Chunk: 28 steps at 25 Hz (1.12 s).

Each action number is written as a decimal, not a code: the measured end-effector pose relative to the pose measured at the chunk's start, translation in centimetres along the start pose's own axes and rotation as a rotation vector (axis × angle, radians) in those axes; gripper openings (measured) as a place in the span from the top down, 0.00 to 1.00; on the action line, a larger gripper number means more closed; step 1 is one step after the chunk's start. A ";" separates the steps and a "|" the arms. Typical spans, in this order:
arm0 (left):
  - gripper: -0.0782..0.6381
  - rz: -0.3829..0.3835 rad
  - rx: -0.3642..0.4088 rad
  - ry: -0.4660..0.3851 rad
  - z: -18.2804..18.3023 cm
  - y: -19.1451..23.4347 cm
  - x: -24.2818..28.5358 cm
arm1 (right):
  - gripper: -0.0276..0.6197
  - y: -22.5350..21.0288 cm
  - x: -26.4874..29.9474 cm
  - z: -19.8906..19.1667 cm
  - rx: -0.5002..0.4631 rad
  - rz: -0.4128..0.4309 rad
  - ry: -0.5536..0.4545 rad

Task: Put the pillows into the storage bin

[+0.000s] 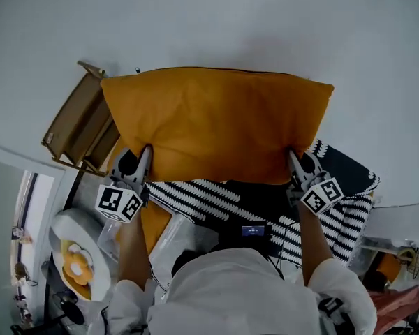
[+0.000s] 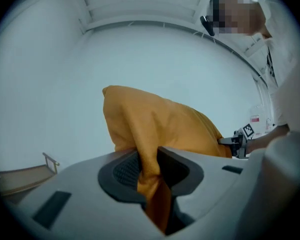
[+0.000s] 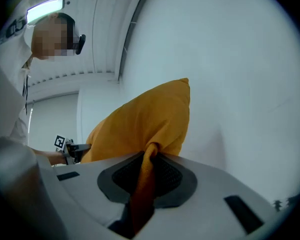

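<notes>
Mustard-orange fabric pillow (image 1: 216, 121) held mid-frame, not binned yet. Left tongs (image 1: 143, 155) and right tongs (image 1: 293, 160) each pinch a bottom corner. Tan open-top storage bin (image 1: 73, 124) at left. Black-and-white striped pillow (image 1: 335, 201) below, pending.

Figure: a plain indoor room, home-like in its soft furnishings. A pillow (image 1: 216, 121), a striped textile (image 1: 335, 208) and a white-and-yellow cushion (image 1: 77, 265) are crowding the space before a bare white wall (image 1: 265, 19), with a wooden crate (image 1: 73, 128) standing near it. A strip light (image 3: 45, 8) is glowing on a panelled ceiling (image 3: 105, 29).
</notes>
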<state>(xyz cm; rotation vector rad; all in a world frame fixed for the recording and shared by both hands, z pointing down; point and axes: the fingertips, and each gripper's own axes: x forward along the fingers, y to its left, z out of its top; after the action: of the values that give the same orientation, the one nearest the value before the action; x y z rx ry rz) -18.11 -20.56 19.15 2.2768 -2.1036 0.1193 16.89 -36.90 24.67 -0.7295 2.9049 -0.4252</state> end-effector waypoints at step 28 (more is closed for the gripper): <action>0.76 0.740 0.051 -0.161 3.9 13.1 -65.0 | 0.84 57.6 16.4 -6.2 -0.063 0.783 0.075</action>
<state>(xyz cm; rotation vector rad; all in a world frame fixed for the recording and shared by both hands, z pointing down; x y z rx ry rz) -36.10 42.60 9.53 1.4450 -2.9399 0.0071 -24.29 5.41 12.77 0.4423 2.9675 -0.2620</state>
